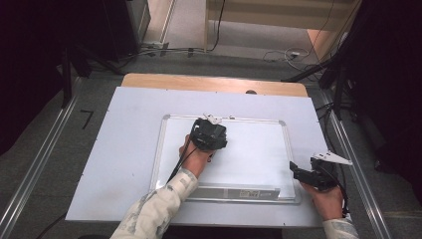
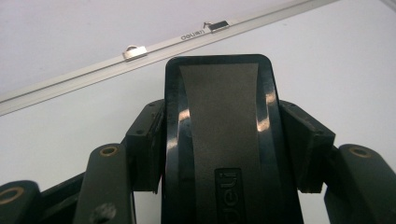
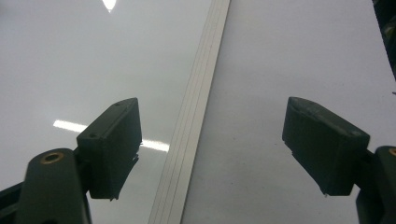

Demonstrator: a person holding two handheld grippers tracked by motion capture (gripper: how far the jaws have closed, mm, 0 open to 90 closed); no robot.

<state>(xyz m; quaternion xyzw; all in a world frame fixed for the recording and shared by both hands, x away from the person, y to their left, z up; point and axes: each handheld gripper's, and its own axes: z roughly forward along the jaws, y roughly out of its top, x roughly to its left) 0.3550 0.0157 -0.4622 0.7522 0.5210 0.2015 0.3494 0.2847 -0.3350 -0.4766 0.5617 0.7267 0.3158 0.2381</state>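
A whiteboard (image 1: pixel 249 154) with a silver frame lies flat on the pale table cover. My left gripper (image 1: pixel 209 133) is over the board's upper left part, held by a hand in a patterned sleeve. In the left gripper view my left gripper (image 2: pixel 226 140) is shut on a black whiteboard eraser (image 2: pixel 219 93), whose felt face shows between the pads (image 2: pixel 149 140). My right gripper (image 1: pixel 297 172) rests at the board's right edge. In the right gripper view my right gripper (image 3: pixel 219 140) stands open, its jaws on either side of the board's frame strip (image 3: pixel 191 140), with nothing gripped.
The board's top frame (image 2: pixel 93 74) carries a metal hanging clip (image 2: pixel 135 51). A pen tray (image 1: pixel 239 191) runs along the board's near edge. The wooden table edge (image 1: pixel 214 82) lies beyond the cover; cables and dark stands surround the table.
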